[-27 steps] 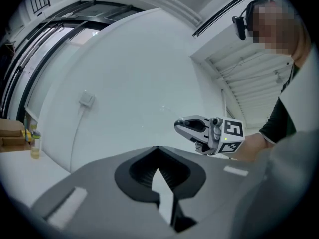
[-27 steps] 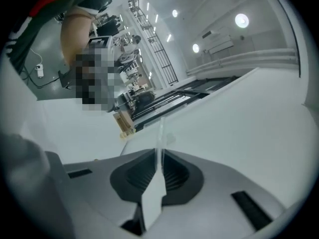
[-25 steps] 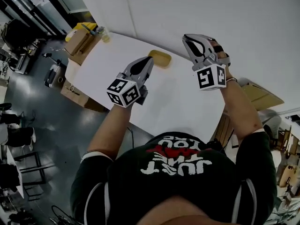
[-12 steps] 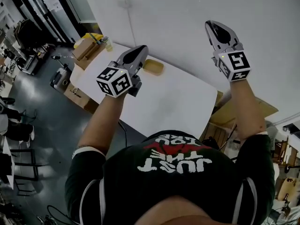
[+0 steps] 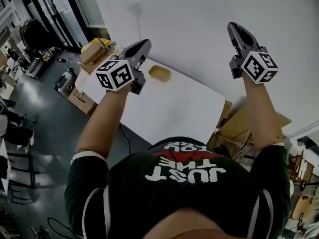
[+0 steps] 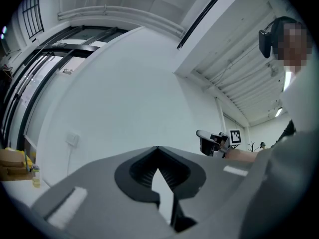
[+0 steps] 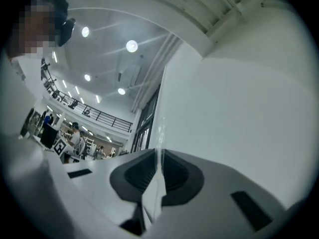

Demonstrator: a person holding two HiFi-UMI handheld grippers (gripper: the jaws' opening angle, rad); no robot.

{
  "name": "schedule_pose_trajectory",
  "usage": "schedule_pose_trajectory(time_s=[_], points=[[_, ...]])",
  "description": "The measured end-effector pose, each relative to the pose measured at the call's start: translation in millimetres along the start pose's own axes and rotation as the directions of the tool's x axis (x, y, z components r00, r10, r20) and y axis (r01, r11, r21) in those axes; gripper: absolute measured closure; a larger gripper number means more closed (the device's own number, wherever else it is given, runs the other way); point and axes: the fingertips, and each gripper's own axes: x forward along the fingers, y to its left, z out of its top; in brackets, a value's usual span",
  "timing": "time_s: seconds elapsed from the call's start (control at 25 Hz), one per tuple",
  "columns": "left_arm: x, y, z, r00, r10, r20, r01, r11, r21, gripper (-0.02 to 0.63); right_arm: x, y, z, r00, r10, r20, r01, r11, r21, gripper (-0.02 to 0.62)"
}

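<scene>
Both grippers are held up in the air, well above a white table point(image 5: 169, 108). My left gripper point(image 5: 144, 44) is shut with nothing between its jaws and points toward the white wall. Shut and empty as well, my right gripper point(image 5: 234, 28) is raised higher, close to the wall. In the left gripper view the shut jaws point(image 6: 158, 148) face the wall, and the right gripper point(image 6: 210, 140) shows off to the right. The right gripper view has its shut jaws point(image 7: 159, 151) aimed at the wall and ceiling lights. A small yellow tray point(image 5: 160, 73) lies on the table's far side.
Cardboard boxes point(image 5: 92, 54) with a yellow item stand at the table's far left end. A wall socket point(image 5: 133, 7) with a cable sits on the white wall. More cardboard point(image 5: 239, 126) leans at the table's right end. Grey floor with chairs and equipment lies to the left.
Both grippers have risen and drawn apart, the right one going up toward the wall. Both gripper views have tilted upward to wall and ceiling. Jaws stay shut.
</scene>
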Motion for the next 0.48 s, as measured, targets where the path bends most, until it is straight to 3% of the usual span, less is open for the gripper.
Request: schedule_pose_trajectory(time_s=[0.16,0.48], points=[[-4,1,15,1.000,0.008,0.019,-0.008,1.000,0.015,0.598,-9,-14,10,0.999,-0.016,0.047,0.010,0.993,0.119,0.569],[-10,-8,26,1.000,0.007,0.018,-0.008,0.999,0.042,0.598,-20,-18,16,0.996,-0.015,0.083,-0.002,0.978,0.207,0.569]])
